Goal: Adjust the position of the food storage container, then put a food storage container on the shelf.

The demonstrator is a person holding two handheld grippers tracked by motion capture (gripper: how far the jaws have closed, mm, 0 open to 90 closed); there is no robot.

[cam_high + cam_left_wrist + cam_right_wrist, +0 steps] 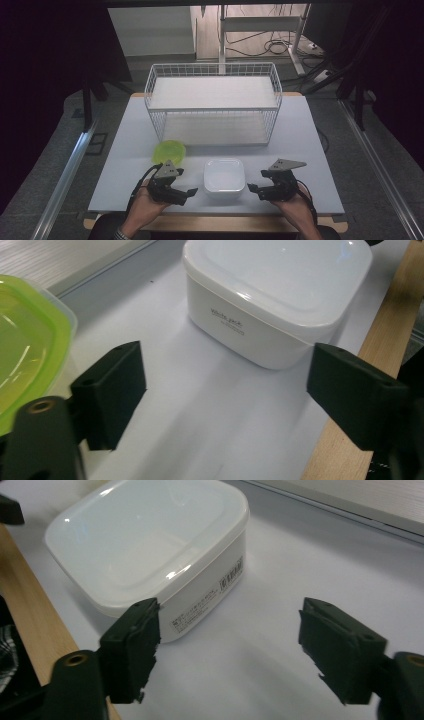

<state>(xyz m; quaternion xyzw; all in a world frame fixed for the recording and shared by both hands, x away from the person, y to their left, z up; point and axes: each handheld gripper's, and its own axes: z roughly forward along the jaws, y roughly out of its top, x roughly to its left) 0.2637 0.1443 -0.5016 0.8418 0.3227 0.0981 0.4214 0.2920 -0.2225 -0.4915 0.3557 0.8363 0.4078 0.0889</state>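
1. The wire basket (214,102) stood at the far side of the surface (305,150), well beyond both grippers.
2. The white container (224,178), square with rounded corners, a lid on top and small print on its side, sat between the two grippers near the surface's front edge.
3. It lay to the right of the left gripper (191,192) and to the left of the right gripper (252,189); both stood about equally near, so neither hand had the clear advantage.
4. The green lid (169,151) lay just beyond the left gripper.
5. Both grippers had their jaws apart, holding nothing; each faced a side of the container.
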